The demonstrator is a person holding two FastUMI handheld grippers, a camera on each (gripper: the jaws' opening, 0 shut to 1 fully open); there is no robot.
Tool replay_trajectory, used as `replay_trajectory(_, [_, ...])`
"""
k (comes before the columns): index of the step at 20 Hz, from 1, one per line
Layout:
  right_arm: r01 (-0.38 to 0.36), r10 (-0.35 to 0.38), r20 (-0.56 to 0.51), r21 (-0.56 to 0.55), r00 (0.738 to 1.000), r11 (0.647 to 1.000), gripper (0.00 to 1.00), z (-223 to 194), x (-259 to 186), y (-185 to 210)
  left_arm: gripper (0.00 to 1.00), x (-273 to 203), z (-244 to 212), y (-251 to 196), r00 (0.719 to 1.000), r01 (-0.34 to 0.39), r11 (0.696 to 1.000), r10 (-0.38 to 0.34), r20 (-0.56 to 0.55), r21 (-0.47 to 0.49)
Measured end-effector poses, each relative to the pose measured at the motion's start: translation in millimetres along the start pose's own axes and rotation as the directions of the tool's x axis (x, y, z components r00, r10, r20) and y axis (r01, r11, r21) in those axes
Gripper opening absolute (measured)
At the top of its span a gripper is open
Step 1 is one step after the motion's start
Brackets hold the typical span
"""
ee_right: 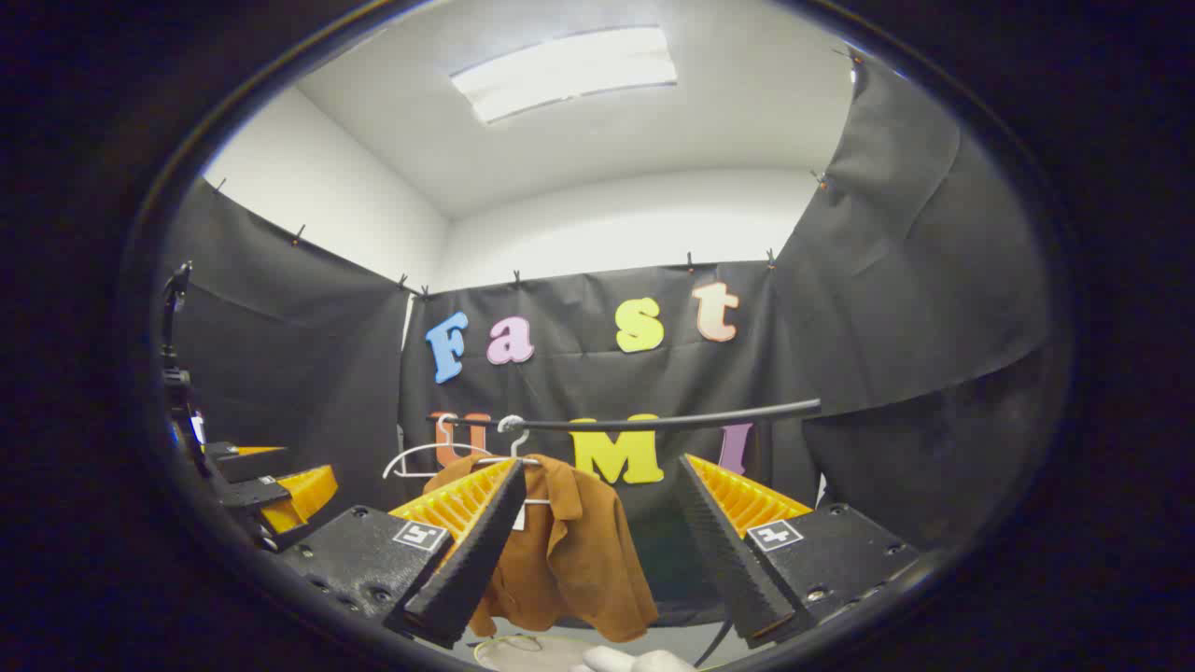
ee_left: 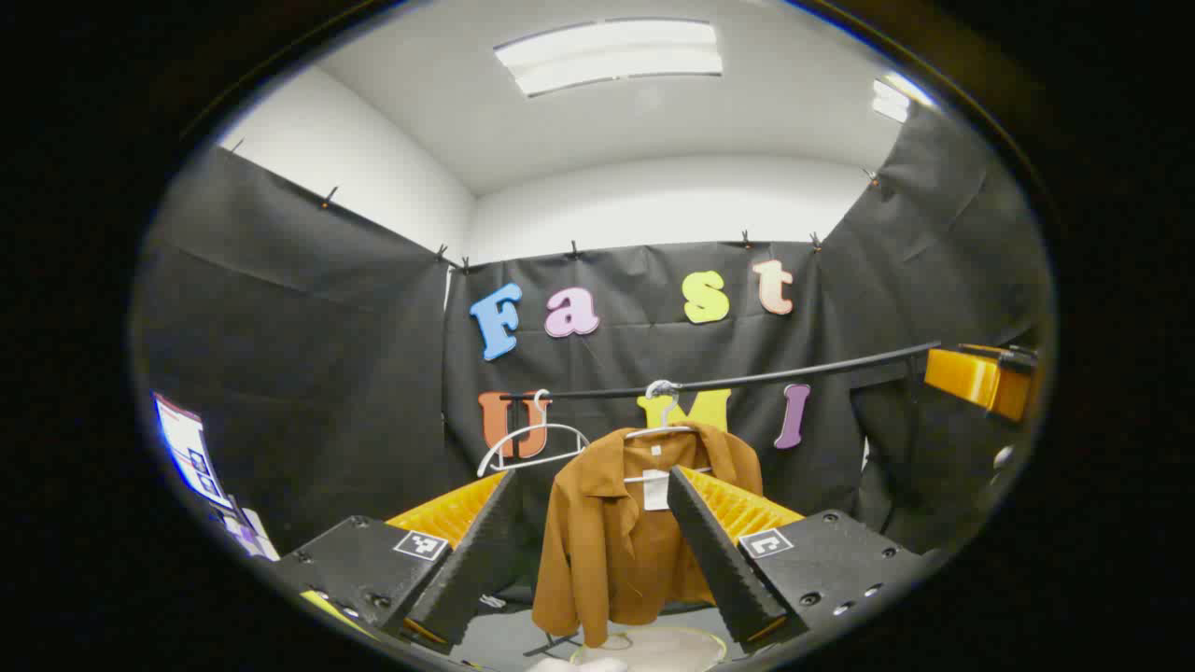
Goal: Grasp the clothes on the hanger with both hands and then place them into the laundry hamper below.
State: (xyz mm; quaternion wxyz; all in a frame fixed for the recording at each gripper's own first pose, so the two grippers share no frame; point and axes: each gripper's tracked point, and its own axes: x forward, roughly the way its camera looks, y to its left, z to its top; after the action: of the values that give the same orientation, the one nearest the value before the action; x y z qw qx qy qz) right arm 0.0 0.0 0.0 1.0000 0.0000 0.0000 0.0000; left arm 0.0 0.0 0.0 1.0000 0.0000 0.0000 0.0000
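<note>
A brown shirt (ee_left: 611,532) hangs on a white hanger (ee_left: 658,425) from a black rail (ee_left: 747,378), straight ahead in the left gripper view. My left gripper (ee_left: 597,565) is open, short of the shirt, its fingers framing it. In the right gripper view the same brown shirt (ee_right: 569,551) hangs left of centre on its hanger (ee_right: 512,439). My right gripper (ee_right: 593,569) is open too, with its left finger in front of the shirt's shoulder. Below the shirt shows the pale round rim of the hamper (ee_left: 653,644), also the hamper (ee_right: 523,651) with white cloth (ee_right: 639,661) inside.
An empty white hanger (ee_left: 532,439) hangs on the rail left of the shirt. The other gripper (ee_right: 261,490) shows at the left edge of the right gripper view, and at the right edge of the left gripper view (ee_left: 980,378). Papers (ee_left: 191,453) lie far left.
</note>
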Motion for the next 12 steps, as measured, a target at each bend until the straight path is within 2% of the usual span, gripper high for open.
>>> replay_trajectory(5, [0.009, -0.013, -0.075, -0.046, 0.997, 0.999, 1.00, -20.7, -2.4, 7.7, 1.00, -3.4, 4.0, 15.3, 1.000, -0.029, 1.000, 0.029, -0.006, -0.004])
replay_trajectory(12, [0.013, -0.016, -0.125, -0.022, 0.992, 1.000, 1.00, -31.7, 0.0, 14.9, 1.00, -6.1, 2.0, 29.2, 0.999, -0.039, 0.999, 0.038, -0.028, -0.006])
